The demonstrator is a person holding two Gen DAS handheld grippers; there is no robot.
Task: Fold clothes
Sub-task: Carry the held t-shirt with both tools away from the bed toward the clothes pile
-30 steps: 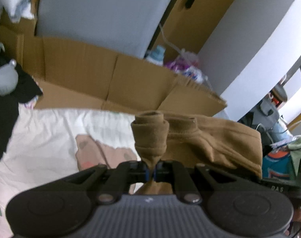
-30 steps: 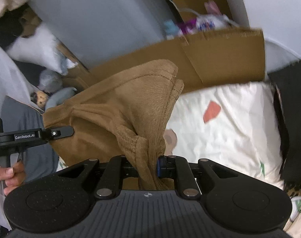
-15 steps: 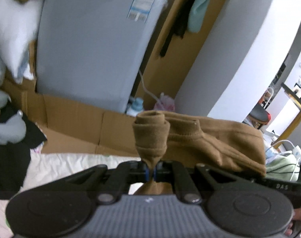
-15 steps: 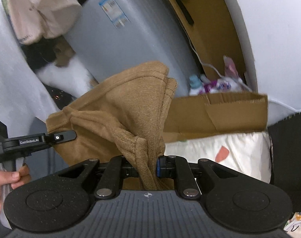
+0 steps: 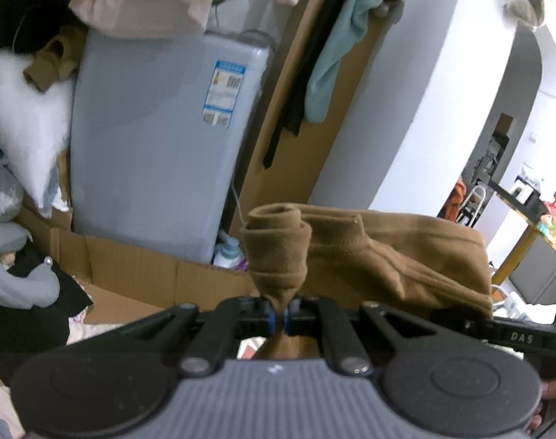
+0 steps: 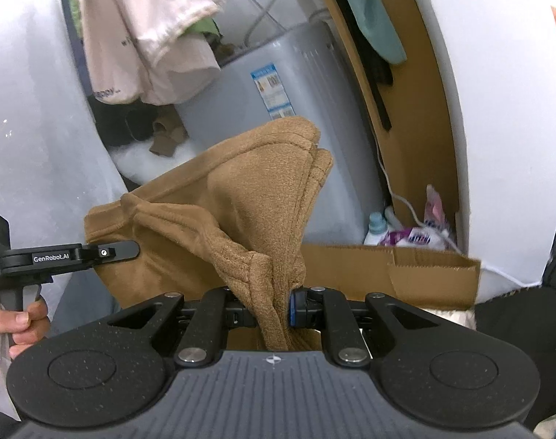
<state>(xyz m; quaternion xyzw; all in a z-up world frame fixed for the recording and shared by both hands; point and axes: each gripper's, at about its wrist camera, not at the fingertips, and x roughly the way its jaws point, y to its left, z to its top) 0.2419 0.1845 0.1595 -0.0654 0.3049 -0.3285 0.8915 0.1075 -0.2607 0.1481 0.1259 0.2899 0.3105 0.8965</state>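
A brown knit garment (image 5: 369, 252) hangs in the air, stretched between both grippers. My left gripper (image 5: 279, 316) is shut on a bunched corner of it, which curls up above the pads. My right gripper (image 6: 272, 311) is shut on a thick bunched fold of the brown garment (image 6: 241, 197), and the rest spreads up and to the left. The left gripper shows from the side (image 6: 69, 256) in the right wrist view, with a person's hand (image 6: 14, 325) on its handle. The garment's lower part is hidden below both grippers.
A grey washing machine (image 5: 157, 139) stands ahead, behind an open cardboard box (image 6: 387, 274). Clothes hang above it: pale garments (image 6: 142, 36) and a teal cloth (image 5: 336, 44). A white pillow (image 5: 21, 117) and dark clothes (image 5: 29, 307) are at the left. Bottles (image 6: 376, 226) sit behind the box.
Both grippers have risen a good way with the brown garment held between them. The printed sheet has dropped out of view and the washing machine and hanging clothes have come into view.
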